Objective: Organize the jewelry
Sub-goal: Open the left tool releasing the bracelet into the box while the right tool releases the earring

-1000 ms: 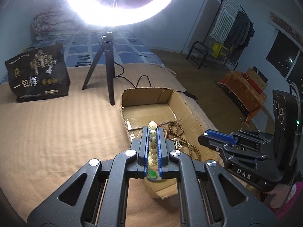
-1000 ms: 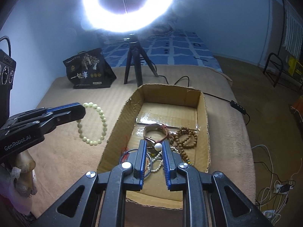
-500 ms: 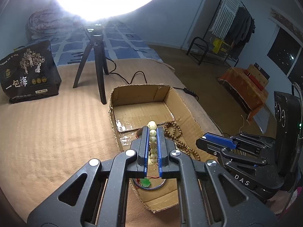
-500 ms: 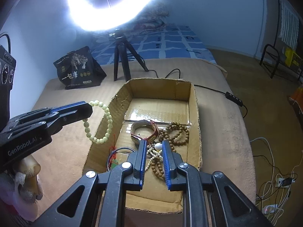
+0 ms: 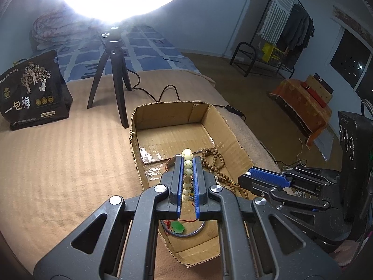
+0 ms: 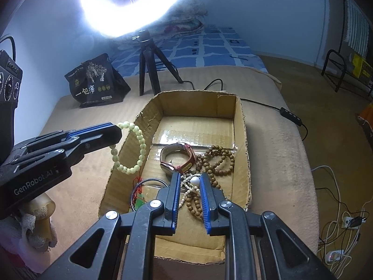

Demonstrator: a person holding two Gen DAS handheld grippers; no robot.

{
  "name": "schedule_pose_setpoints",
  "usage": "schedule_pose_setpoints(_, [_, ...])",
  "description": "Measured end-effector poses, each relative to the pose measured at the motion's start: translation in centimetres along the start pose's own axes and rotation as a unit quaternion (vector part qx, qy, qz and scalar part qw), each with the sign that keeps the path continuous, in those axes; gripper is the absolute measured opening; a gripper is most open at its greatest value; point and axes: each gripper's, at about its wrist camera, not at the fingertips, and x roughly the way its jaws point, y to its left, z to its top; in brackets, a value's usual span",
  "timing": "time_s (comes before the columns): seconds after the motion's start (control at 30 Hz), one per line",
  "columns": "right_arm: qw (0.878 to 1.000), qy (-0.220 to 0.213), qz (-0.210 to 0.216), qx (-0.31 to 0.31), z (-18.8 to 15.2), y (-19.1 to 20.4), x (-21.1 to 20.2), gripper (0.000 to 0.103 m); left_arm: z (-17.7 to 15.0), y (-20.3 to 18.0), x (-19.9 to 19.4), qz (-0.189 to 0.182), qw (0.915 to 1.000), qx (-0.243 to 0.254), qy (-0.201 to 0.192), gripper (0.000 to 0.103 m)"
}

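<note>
A shallow cardboard box (image 6: 241, 140) sits on the tan blanket (image 5: 58, 175) of a bed, near the blanket's right edge, with its far half bare. In its near half lie a watch with a red strap (image 6: 178, 158), toward the middle, a heap of brown wooden bead strings (image 6: 216, 161) against the right wall, a string of small pale beads (image 6: 190, 191) just in front of them, and a metal bangle with a red cord and green pendant (image 5: 178, 227) at the near left corner.

The left gripper (image 5: 188, 166) is closed on a pale green bead bracelet (image 6: 132, 148), which hangs in a loop over the box's left wall. The right gripper (image 6: 190, 182) reaches down into the box, its fingers nearly closed on a white bead (image 6: 194, 181) of the pale string.

Beyond the box's far wall stand a ring light's tripod (image 5: 115, 70) and, toward the blanket's far left corner, a black pouch (image 5: 30, 91).
</note>
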Motion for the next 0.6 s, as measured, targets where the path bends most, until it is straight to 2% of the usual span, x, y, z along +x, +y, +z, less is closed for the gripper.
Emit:
schedule_pose_setpoints(0.13, [1.000,0.000,-0.004,-0.006,0.0,0.3,0.0,0.029,0.0,-0.1,0.0,0.004,1.0000,0.003,0.000,0.005])
schedule_pose_setpoints(0.27, [1.000,0.003,-0.008,-0.012,-0.1,0.7,0.1,0.035,0.0,0.1,-0.1,0.007,1.0000,0.001,0.003,0.006])
schedule_pose_setpoints(0.43, [1.000,0.001,-0.015,-0.012,-0.1,0.9,-0.3,0.041,-0.2,0.4,-0.8,0.011,0.9999,-0.001,0.000,0.006])
schedule_pose_setpoints(0.6, [1.000,-0.010,-0.022,-0.017,0.0,1.7,-1.7,0.041,-0.5,0.8,-2.5,0.015,0.9998,-0.001,-0.009,0.006])
